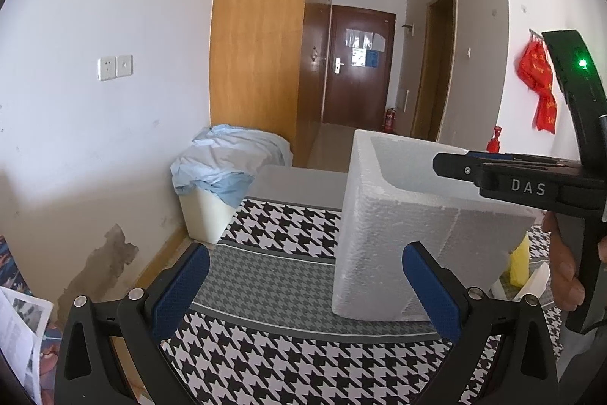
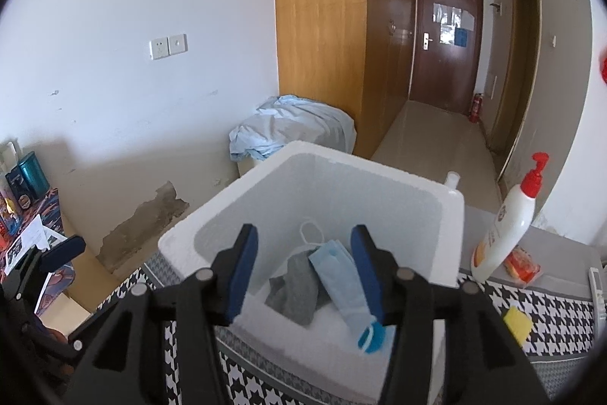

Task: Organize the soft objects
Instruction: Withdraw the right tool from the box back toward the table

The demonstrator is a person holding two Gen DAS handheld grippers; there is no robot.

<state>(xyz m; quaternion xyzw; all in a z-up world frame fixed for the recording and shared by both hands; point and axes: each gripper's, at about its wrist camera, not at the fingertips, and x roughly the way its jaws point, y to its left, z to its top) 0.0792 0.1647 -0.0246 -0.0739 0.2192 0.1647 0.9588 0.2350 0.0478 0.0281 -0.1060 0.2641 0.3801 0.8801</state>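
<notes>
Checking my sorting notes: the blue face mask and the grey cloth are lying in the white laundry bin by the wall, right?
Not quite. The blue face mask and grey cloth lie inside the white foam box on the houndstooth table, as the right wrist view shows; the laundry bin holds only pale blue fabric.

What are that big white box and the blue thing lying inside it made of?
The big white open-topped box looks like expanded polystyrene foam: thick walls, matte, with a pebbly bead texture. The light blue face mask seems to be thin non-woven fabric, pleated and limp, with white ear loops.
</notes>
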